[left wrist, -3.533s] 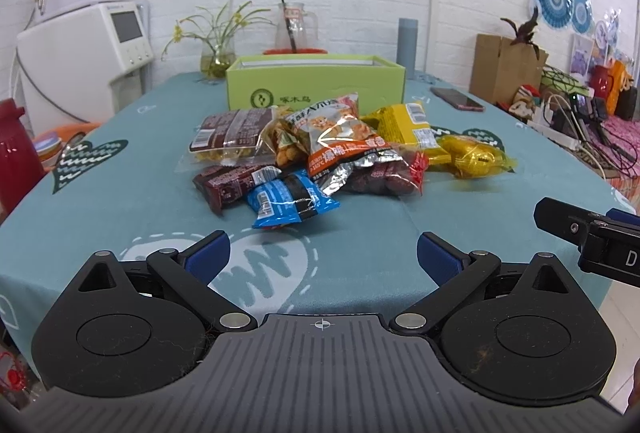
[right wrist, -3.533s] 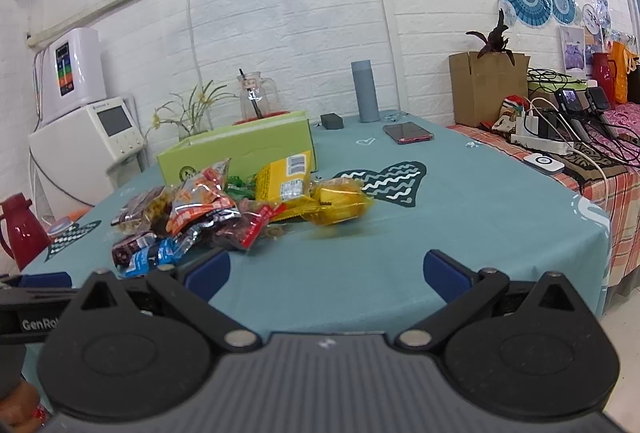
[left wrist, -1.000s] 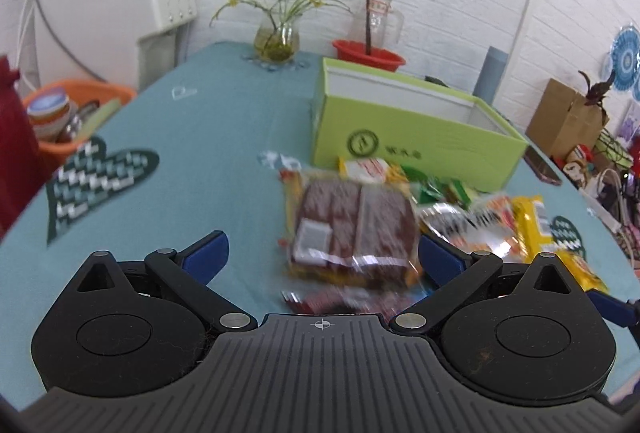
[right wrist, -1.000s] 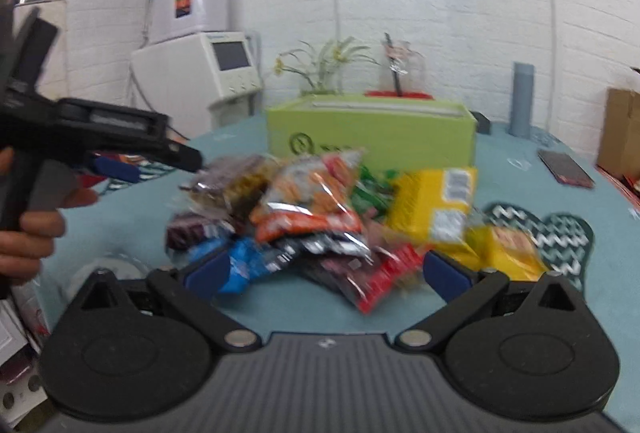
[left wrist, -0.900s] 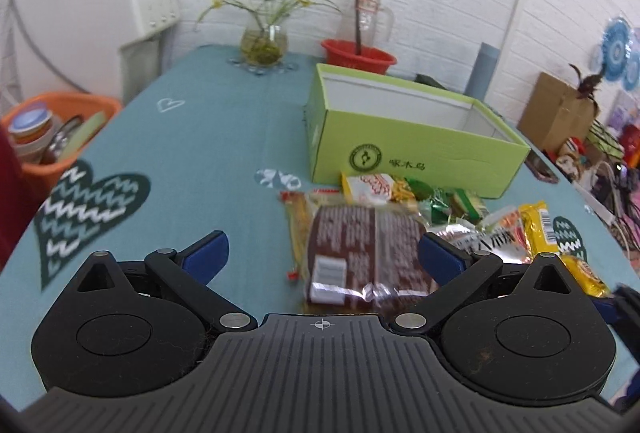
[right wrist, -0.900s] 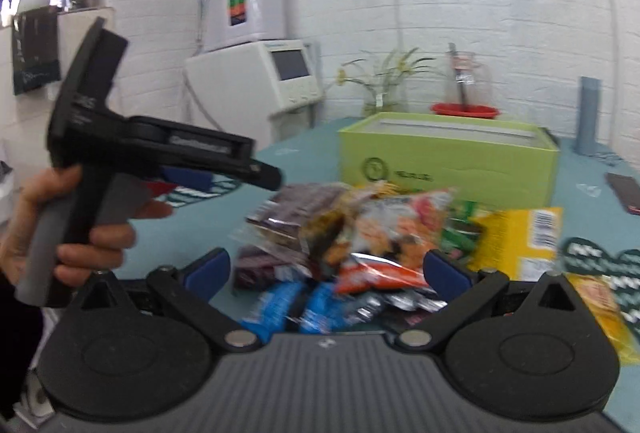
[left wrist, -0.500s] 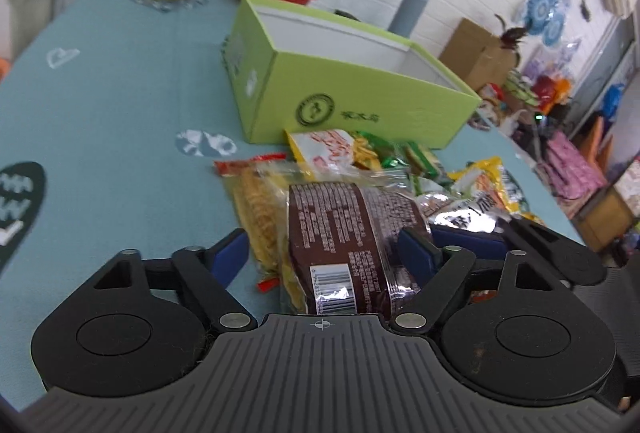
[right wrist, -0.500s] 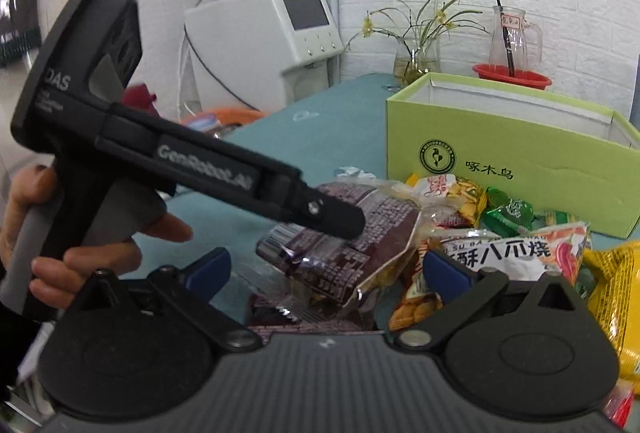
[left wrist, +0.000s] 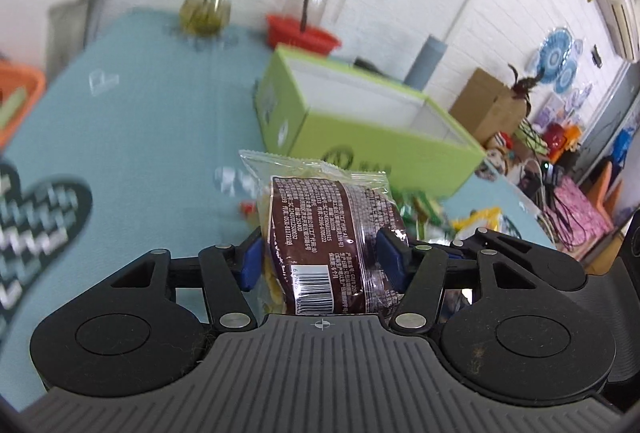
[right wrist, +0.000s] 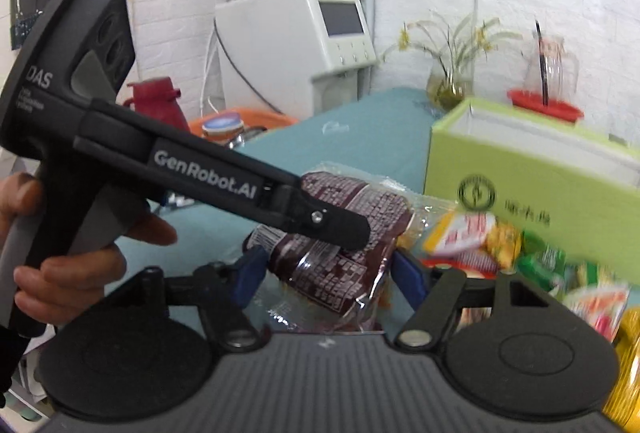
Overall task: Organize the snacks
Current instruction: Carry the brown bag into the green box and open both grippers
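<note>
The left gripper [left wrist: 320, 261] is clamping a brown snack packet [left wrist: 332, 233] — its blue pads [left wrist: 251, 265] are pressing both sides of the clear-edged wrapper, which is showing white print and a barcode near the bottom. The packet is hanging lifted above the teal tablecloth [left wrist: 140, 137], in front of the open green box [left wrist: 360, 129]. In the right wrist view the same packet [right wrist: 344, 245] is sitting between the right gripper [right wrist: 326, 273] fingers — whether they are touching it I cannot tell. Other snack packets [right wrist: 500, 245] are lying beside the box [right wrist: 532, 177].
</note>
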